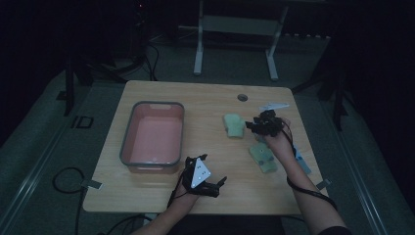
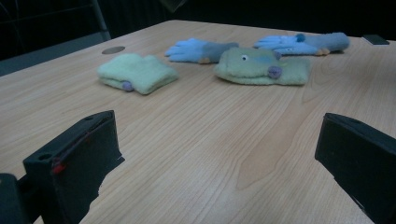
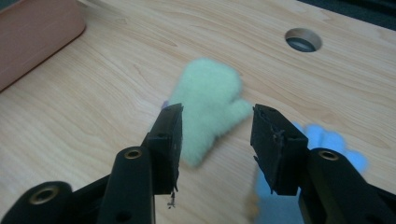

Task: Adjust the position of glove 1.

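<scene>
On the pale wood-grain table (image 1: 147, 191), both tongs gape: right tongs (image 3: 217, 133) over a fuzzy green mitten (image 3: 208, 100), left tongs (image 2: 219, 154) empty.

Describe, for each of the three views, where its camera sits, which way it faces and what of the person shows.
High view: above the table, looking forward and down; both forearms, left gripper, right gripper.
Left gripper view: low between open jaws, facing the mittens.
Right gripper view: above the folded green mitten, jaws astride it.
Shared: that mitten.

Pale green mitten (image 3: 208, 102): blurred, near end behind the gripper.
Blue glove (image 3: 322, 144): blurred, mostly hidden (right jaw covers it).
Pink tray (image 3: 32, 35): cut off at left edge.
</scene>
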Tool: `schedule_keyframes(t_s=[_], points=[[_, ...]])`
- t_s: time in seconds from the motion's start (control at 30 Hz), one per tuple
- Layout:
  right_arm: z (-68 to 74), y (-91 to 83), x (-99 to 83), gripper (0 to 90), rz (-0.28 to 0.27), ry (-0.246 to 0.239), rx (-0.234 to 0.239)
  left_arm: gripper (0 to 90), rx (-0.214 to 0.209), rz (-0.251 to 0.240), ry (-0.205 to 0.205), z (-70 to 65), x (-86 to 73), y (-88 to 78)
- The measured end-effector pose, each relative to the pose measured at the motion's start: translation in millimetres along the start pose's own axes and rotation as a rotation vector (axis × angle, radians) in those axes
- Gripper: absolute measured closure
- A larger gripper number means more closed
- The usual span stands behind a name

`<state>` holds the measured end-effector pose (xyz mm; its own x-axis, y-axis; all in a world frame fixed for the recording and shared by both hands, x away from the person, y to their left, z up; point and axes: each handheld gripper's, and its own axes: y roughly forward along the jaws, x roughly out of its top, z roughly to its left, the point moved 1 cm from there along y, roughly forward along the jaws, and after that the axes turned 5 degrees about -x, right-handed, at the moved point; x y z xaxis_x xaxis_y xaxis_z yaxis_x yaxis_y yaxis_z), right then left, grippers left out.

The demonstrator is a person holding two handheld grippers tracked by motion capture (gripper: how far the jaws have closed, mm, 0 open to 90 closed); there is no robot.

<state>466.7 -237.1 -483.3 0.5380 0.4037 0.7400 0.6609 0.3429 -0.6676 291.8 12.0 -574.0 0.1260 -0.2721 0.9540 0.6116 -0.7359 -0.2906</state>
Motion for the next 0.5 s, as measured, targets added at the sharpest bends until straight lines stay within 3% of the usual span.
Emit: schedule_keyframes(t_s=[0.23,0.5], points=[[8.8,31.6,9.6,55.6,0.042,-0.021,0.028,0.0,-0.002,-0.002,-0.007,0.8,-0.1,-0.1],[17.1,67.9,12.0,54.0,0.086,-0.060,0.006,0.0,-0.006,-0.009,-0.006,0.6,-0.2,-0.3]])
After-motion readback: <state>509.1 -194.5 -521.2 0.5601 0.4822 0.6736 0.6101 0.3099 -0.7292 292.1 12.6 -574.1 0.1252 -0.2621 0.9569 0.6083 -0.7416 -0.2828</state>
